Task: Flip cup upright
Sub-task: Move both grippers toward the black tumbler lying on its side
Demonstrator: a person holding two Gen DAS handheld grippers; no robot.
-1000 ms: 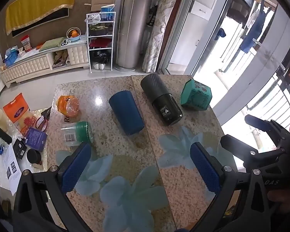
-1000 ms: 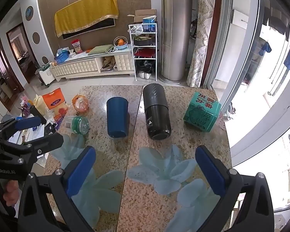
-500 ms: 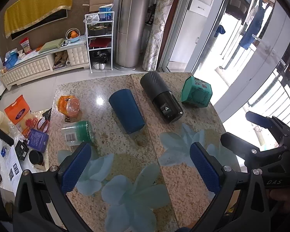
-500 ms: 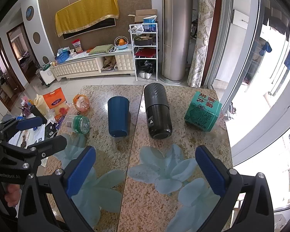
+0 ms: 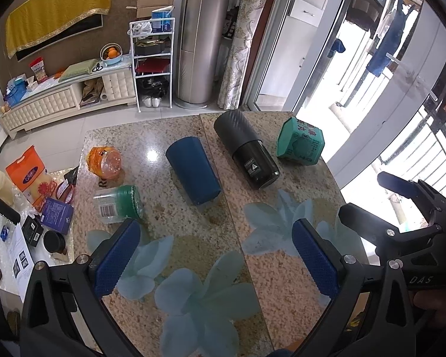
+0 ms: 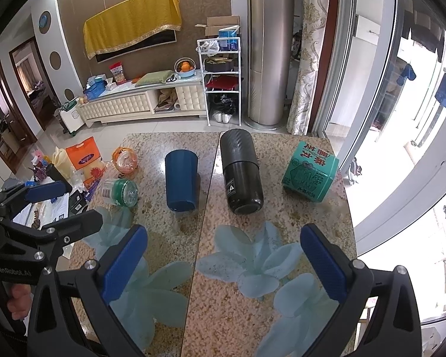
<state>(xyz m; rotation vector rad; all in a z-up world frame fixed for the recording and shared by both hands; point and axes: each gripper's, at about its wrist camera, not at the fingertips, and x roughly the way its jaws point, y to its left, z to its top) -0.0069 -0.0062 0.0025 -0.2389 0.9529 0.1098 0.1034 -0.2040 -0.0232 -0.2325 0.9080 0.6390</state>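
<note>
A dark blue cup lies on its side in the middle of the granite table, its closed base toward me; it also shows in the right wrist view. My left gripper is open and empty, held above the near part of the table, short of the cup. My right gripper is open and empty, also short of the cup and to its right. Each gripper shows at the edge of the other's view.
A black flask lies on its side right of the cup. A green box sits at the far right. A green-capped jar and an orange jar lie at the left. Clutter covers the floor beyond the left edge.
Both grippers have drifted only slightly; the view shifted a little. The cup and the other objects have not moved.
</note>
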